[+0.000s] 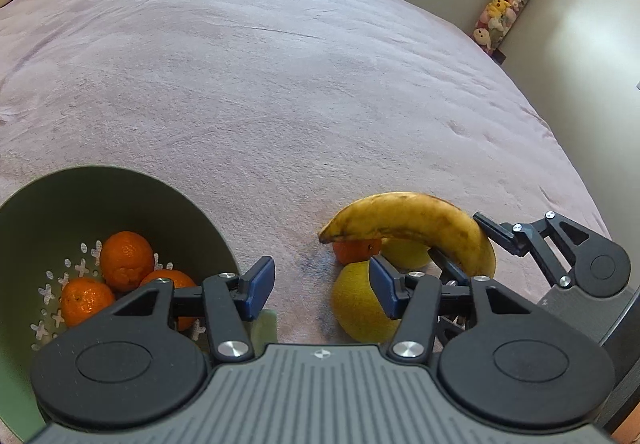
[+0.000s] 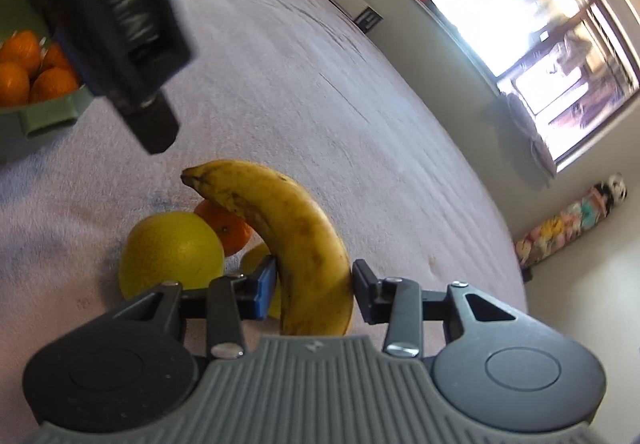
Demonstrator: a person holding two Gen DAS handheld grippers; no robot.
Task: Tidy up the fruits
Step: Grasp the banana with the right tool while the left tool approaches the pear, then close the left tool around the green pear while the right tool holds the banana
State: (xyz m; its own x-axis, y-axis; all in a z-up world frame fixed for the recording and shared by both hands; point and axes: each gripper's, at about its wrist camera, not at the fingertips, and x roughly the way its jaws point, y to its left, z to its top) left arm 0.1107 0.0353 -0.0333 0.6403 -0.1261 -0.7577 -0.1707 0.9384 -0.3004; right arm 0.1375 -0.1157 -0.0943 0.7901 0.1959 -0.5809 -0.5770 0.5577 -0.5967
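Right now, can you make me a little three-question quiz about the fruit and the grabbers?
1. True or false: the banana sits between the right gripper's fingers.
2. How many oranges show in the green bowl in the left view?
3. Which lies outside the bowl? A) only the banana B) banana, one orange and two yellow fruits C) nothing

Key: 1 true; 2 three; 3 B

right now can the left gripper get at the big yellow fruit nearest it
Probably yes: the left gripper is open and empty, the yellow fruit lies just beside its right finger, uncovered, while the right gripper holds the banana above.
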